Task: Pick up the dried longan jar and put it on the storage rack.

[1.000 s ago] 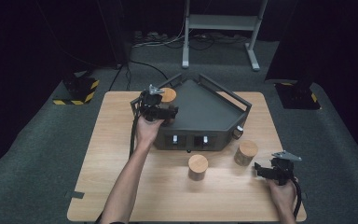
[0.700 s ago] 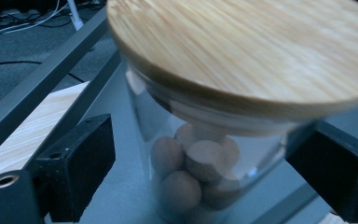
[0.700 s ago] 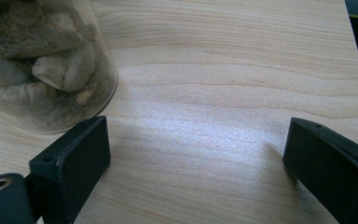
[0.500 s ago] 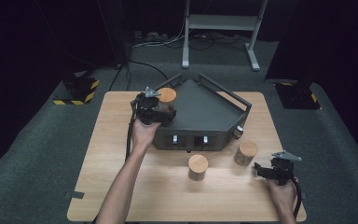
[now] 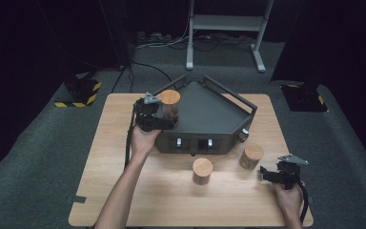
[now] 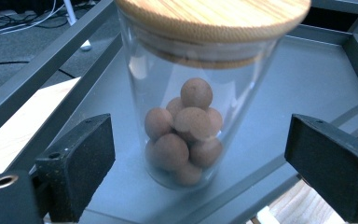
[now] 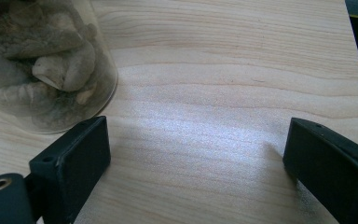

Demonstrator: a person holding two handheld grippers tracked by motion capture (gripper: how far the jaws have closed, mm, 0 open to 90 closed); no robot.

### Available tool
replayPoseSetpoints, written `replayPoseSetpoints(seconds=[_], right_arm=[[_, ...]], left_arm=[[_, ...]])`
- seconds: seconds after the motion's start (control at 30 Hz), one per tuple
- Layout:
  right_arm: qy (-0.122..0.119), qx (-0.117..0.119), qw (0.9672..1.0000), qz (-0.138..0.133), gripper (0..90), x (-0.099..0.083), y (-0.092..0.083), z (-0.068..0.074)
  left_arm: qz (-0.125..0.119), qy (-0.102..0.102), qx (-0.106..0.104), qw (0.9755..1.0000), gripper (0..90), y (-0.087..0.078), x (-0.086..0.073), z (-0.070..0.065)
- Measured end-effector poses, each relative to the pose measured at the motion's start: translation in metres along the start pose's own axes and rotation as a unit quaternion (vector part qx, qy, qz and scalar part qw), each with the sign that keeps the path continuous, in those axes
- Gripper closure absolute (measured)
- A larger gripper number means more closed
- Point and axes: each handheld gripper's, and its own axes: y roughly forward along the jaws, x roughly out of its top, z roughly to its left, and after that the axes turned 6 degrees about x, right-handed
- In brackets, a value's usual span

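Observation:
A glass jar [image 5: 170, 106] with a wooden lid, holding several brown balls [image 6: 186, 135], stands upright on the left corner of the dark grey tray [image 5: 214, 119]. My left gripper [image 5: 166, 118] is level with it. Its jaws have just been opening, and the jar [image 6: 191, 93] now stands between them with both pads [image 6: 81, 163] clear of the glass. My right gripper [image 5: 267, 172] rests open over the bare table at the front right. A jar of pale lumpy pieces [image 7: 42, 70] is just beyond its left jaw in the right gripper view [image 7: 198, 163].
Two more wooden-lidded jars stand on the wooden table in front of the tray, one in the middle [image 5: 202, 170] and one to its right [image 5: 251, 156]. The tray has raised rails [image 6: 42, 74] and two latches on its front wall [image 5: 193, 143].
My left gripper has let go of the ball jar and drawn back a little toward the table's left, leaving the jar on the tray. The right gripper has not moved.

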Motion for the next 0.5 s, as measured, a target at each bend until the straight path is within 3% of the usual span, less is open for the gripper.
replayPoseSetpoints(seconds=[0.5], right_arm=[[0.000,0.000,1.0000,0.000,6.8,0.000,0.000,0.000]], left_arm=[[-0.006,-0.004,-0.008,0.9999,8.3,-0.024,-0.014,0.006]])
